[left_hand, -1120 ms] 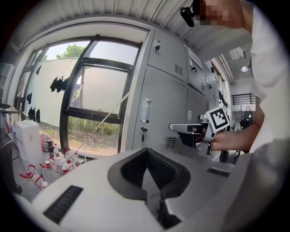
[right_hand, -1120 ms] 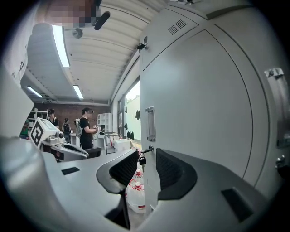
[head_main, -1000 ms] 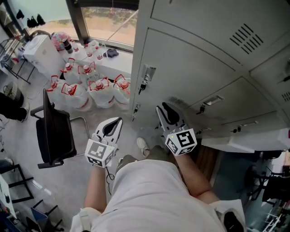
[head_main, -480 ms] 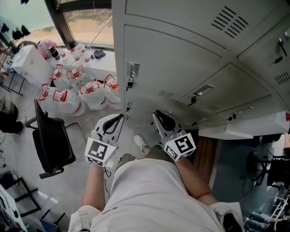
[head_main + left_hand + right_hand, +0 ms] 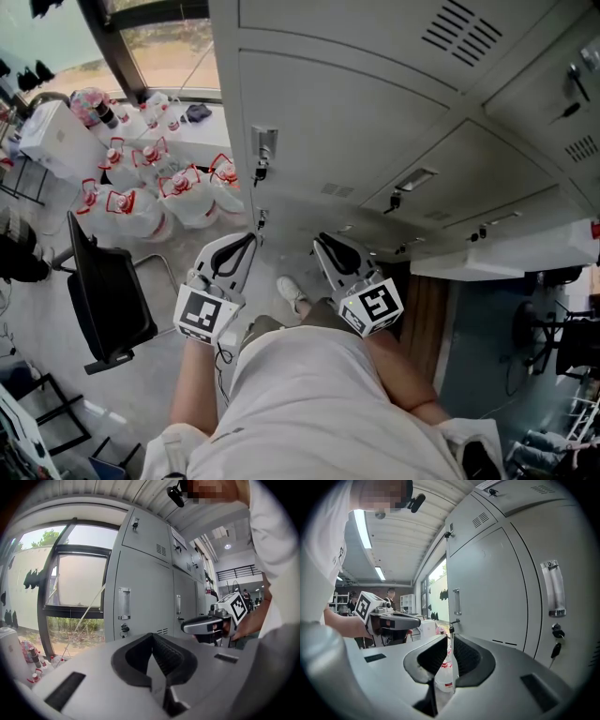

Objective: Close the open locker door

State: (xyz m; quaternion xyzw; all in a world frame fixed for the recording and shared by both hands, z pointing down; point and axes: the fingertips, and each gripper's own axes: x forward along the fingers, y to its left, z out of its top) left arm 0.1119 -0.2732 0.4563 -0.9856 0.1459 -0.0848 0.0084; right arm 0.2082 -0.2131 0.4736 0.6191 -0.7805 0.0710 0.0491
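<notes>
A bank of grey lockers (image 5: 375,122) fills the head view. At the right, one open door (image 5: 506,258) juts out from the bank as a pale slab. My left gripper (image 5: 232,255) and right gripper (image 5: 335,251) are held side by side low in front of the lockers, touching nothing. The left gripper (image 5: 152,637) has its jaws together, empty, and faces a closed door with a handle (image 5: 124,603). The right gripper (image 5: 449,641) shows a narrow slit between its closing jaws, with nothing in it. A closed door's handle (image 5: 553,588) is close on its right.
Several large water bottles (image 5: 150,187) stand on the floor by the window at the left. A black chair (image 5: 108,291) is beside them and a white box-like unit (image 5: 56,136) behind. Keys hang in the lock (image 5: 555,641). A shoe (image 5: 292,295) shows below the grippers.
The head view has swung, so the lockers now sit further left and fill more of the picture. Both grippers stay in about the same spot in front of the body.
</notes>
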